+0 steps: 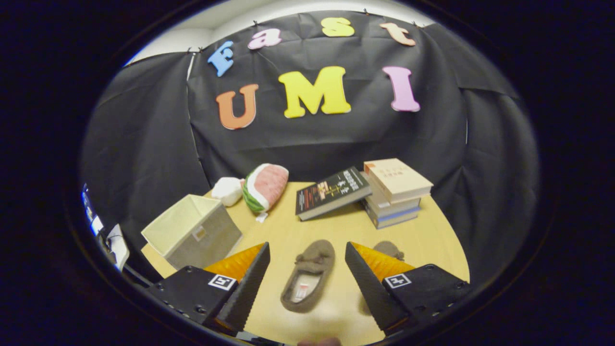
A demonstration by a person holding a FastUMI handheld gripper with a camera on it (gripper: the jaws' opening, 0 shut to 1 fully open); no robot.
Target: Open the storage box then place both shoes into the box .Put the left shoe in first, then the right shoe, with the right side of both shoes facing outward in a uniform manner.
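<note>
Brown fuzzy slipper shoe (308, 277) lying on the light wooden surface (331, 228) between the fingers of the hand-held gripper (307, 254), jaws spread wide and empty, second brown slipper (388, 249) behind the right finger, open beige fabric storage box (192, 230) ahead to the left.

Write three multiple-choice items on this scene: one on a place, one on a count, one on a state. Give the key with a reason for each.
1. Where is the brown shoe?
A. Between the gripper fingers
B. Inside the storage box
C. On the books

2. How many books form the stack under the leaning book?
A. One
B. Three
C. Six

3. How does the gripper stand?
A. Shut on the shoe
B. Shut on nothing
C. Open

Key: 1 A, it lies on the table between them; 2 B, three spines show; 3 C, fingers spread, touching nothing.
</note>
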